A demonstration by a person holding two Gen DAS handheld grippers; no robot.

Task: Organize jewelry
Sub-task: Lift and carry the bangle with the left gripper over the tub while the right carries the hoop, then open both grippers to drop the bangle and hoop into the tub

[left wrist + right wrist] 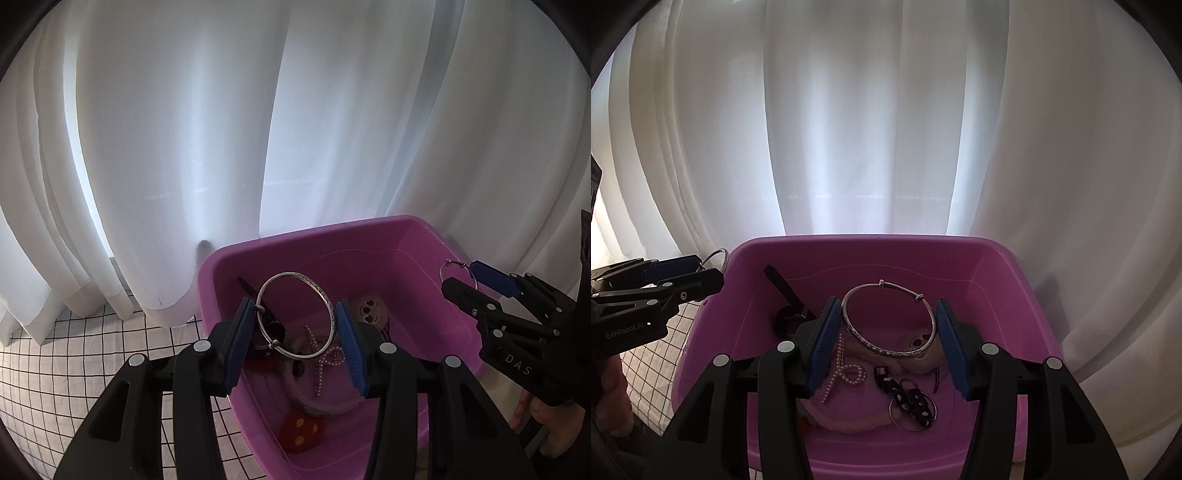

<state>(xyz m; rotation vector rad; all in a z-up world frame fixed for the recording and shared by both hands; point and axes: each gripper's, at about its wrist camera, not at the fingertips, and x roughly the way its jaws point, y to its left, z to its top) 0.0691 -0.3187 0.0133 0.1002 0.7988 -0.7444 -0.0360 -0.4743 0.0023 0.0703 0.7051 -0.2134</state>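
A purple plastic tub (436, 240) (871, 242) holds jewelry: a pearl strand (846, 373), a black spotted hair tie on a ring (912, 402), a black strap (779, 282) and plush items. My left gripper (297, 321) is shut on a silver bangle (321, 291) and holds it above the tub. My right gripper (888, 325) is shut on a second silver bangle (857, 332) over the tub. Each gripper shows in the other's view with its bangle, the right one (461, 280) and the left one (709, 269).
White curtains (221, 129) hang right behind the tub. A white cloth with a black grid (55, 350) covers the surface left of the tub. A red plush piece with yellow dots (303, 430) lies at the tub's near end.
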